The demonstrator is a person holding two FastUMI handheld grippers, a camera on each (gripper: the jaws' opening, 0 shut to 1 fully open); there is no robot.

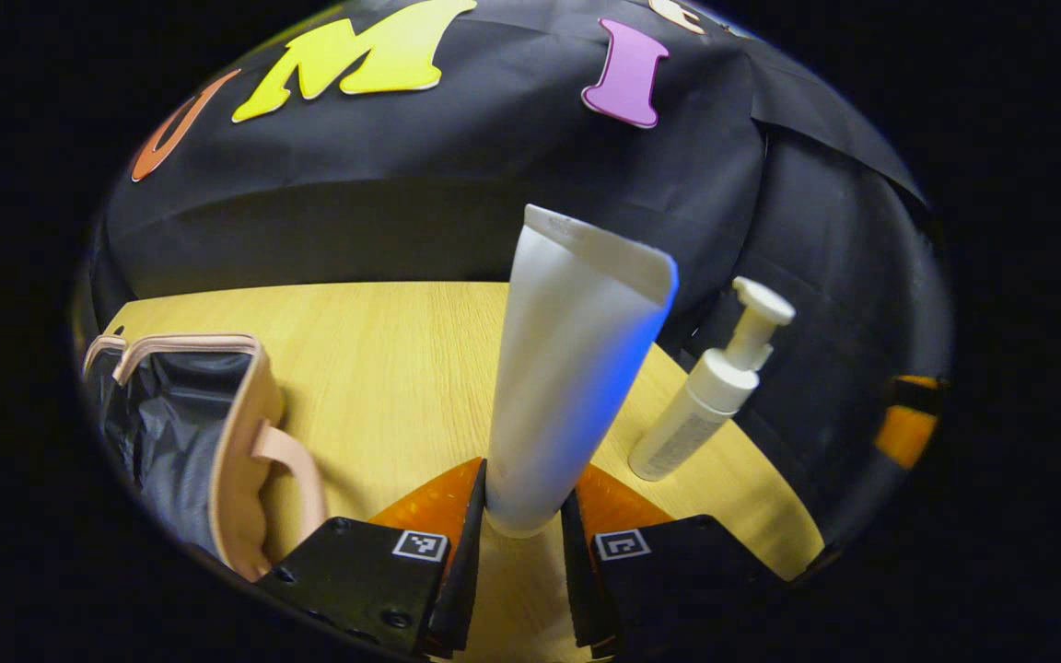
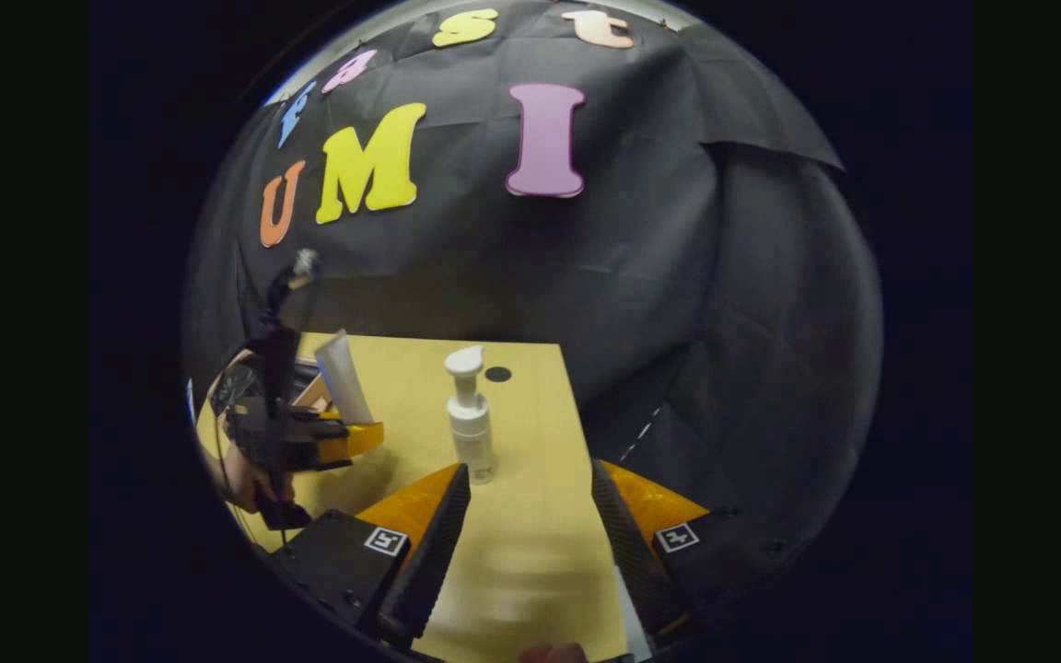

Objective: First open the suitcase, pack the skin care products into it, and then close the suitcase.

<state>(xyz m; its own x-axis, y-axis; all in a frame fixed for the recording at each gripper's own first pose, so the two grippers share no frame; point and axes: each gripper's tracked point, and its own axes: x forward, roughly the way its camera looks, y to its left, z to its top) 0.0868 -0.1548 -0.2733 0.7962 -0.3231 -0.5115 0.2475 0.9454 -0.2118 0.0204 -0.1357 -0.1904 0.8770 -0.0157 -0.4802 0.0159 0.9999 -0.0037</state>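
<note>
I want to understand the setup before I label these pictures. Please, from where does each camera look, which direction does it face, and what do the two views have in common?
Left gripper view: rides on the left gripper, facing across the wooden table to the cloth wall; its fingers clamp an upright white tube; open suitcase beside.
Right gripper view: rides on the right gripper, fingers apart, aimed at the pump bottle; a hand holds the left gripper.
Shared: tube, pump bottle, table.

Suitcase (image 1: 190, 442) cut off at edge
</note>
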